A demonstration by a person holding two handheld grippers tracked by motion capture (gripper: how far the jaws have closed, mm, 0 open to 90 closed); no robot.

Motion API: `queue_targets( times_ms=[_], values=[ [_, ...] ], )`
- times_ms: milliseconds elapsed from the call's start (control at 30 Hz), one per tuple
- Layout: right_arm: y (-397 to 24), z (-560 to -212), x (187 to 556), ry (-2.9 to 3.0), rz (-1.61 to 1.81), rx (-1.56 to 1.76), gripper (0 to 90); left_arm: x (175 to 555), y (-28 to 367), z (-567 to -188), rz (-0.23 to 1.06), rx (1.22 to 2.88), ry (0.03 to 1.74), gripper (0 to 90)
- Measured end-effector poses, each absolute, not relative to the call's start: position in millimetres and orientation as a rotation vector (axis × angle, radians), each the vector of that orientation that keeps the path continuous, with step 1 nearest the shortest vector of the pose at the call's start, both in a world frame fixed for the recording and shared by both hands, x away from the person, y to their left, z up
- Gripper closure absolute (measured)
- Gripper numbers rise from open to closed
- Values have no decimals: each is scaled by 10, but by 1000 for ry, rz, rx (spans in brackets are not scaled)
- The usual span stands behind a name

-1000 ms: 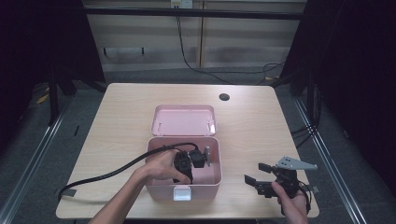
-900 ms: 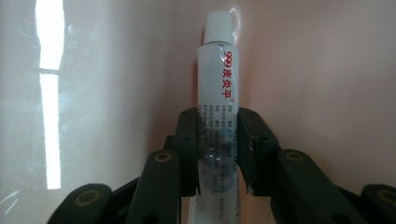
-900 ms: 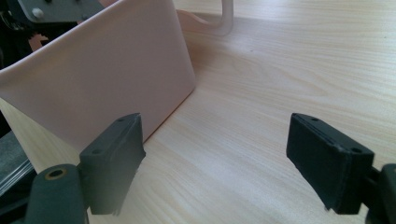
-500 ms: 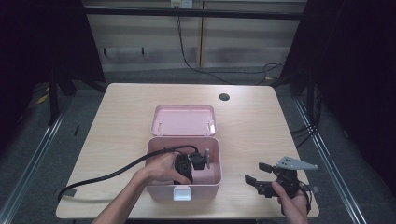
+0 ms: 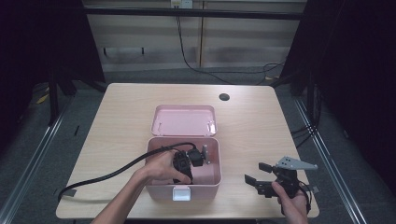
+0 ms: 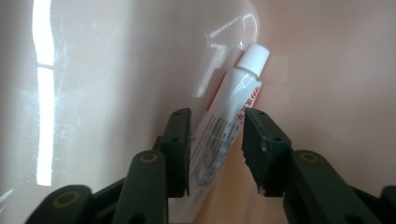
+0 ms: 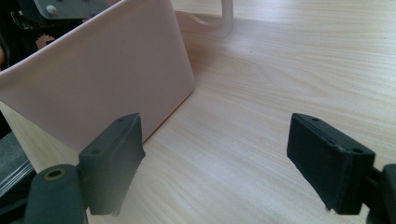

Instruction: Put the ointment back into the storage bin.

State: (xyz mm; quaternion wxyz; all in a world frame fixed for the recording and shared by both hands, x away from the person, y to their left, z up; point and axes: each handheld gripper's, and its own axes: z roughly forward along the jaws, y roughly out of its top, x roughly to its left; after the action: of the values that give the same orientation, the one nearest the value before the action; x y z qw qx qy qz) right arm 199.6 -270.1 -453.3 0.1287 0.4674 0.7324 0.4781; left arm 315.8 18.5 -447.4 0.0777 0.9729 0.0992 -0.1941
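Note:
A pink box (image 5: 208,190) stands open at the table's front middle, its lid (image 5: 184,120) lying back behind it. My left gripper (image 5: 187,161) reaches down inside the box. In the left gripper view, my left gripper (image 6: 217,117) is shut on a white tube (image 6: 233,100) with a ribbed white cap, which leans against the box's pink inner wall (image 6: 116,70). My right gripper (image 5: 257,173) rests open near the table's front right, nothing between its jaws. In the right gripper view, my right gripper (image 7: 215,135) faces the box's outer wall (image 7: 107,79) over bare wood.
A black cable (image 5: 112,175) trails from the left gripper across the table's front left. A small dark round hole (image 5: 224,97) sits near the table's back edge. Light wooden tabletop (image 5: 126,121) surrounds the box, and dark floor lies beyond its edges.
The left hand and gripper have shifted slightly inside the box. The right gripper has stayed where it was.

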Motion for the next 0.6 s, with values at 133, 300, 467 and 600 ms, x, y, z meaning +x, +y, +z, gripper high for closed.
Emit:
queue_targets(
  times_ms=[133,300,467,600],
  values=[
    [-2700,-4532,1997,2131,1389,1361,180,3143,193,-4420,-546,2888,316,574],
    [-2698,-4532,1998,2133,1385,1363,180,3135,219,-4346,-509,2881,319,572],
    [-2698,-4532,1998,2134,1386,1363,180,3098,254,-4236,-470,2871,291,574],
    [-2696,-4532,1998,2136,1387,1362,180,3075,281,-4162,-451,2842,297,574]
  ],
)
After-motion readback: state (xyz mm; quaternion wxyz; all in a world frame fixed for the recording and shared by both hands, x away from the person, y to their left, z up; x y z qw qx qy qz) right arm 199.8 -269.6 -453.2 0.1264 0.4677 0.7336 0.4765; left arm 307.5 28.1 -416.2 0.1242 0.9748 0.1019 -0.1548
